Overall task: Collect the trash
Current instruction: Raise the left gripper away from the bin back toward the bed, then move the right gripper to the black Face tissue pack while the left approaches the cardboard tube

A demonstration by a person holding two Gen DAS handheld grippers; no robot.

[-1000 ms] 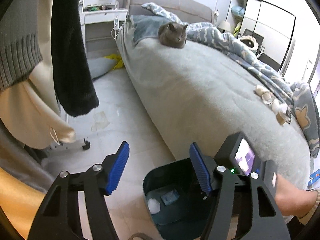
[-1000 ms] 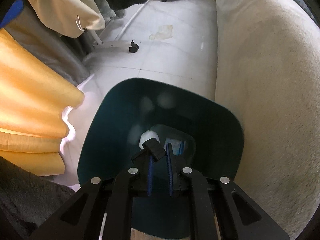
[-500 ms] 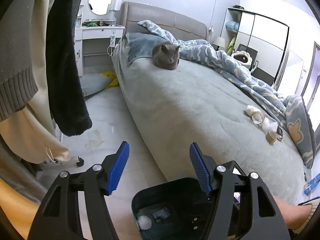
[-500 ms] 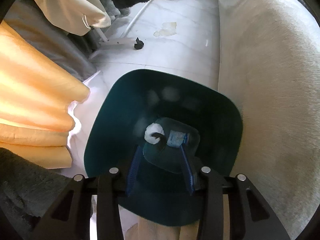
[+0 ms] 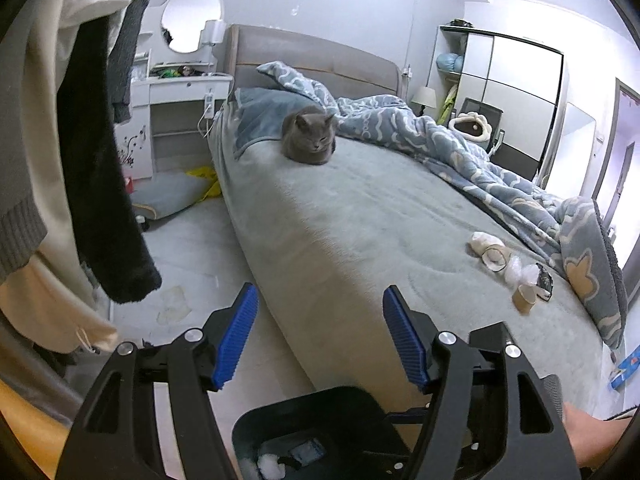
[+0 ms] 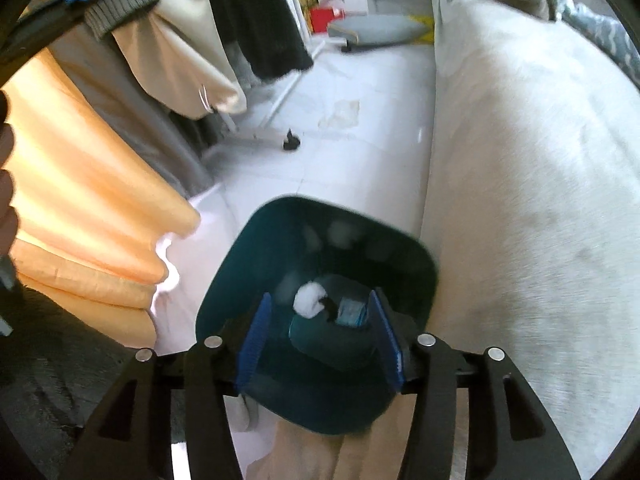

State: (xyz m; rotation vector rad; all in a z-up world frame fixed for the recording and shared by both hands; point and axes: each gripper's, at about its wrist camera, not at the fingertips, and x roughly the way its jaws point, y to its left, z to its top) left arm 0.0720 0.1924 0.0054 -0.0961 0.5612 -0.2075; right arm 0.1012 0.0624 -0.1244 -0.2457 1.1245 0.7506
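Note:
A dark teal trash bin [image 6: 416, 256] stands on the floor against the bed's side. Inside lie a white wad [image 6: 309, 300], a small black scrap [image 6: 330, 307] and a blue packet [image 6: 352, 312]. My right gripper [image 6: 326, 334] hangs above the bin's mouth, its jaws opening with nothing between them. My left gripper [image 5: 320, 334] points over the bed, jaws opening and empty, with the bin [image 5: 276, 412] below it. On the bed lie a paper cup [image 5: 525, 298], a crumpled cup [image 5: 490, 250], clear wrap [image 5: 520, 272] and a dark wrapper [image 5: 545, 280].
A grey cat [image 5: 310, 136] sits on the grey bed [image 5: 360, 216] beside a blue duvet [image 5: 460, 148]. Clothes [image 5: 100, 168] hang on a wheeled rack at the left. A stain or scrap [image 5: 174, 306] marks the tiled floor. A cushion [image 5: 168, 196] lies by the vanity.
The right gripper opened and dropped the black scrap into the bin, then rose. The left gripper lifted and tilted up, so the bin sank low in its view.

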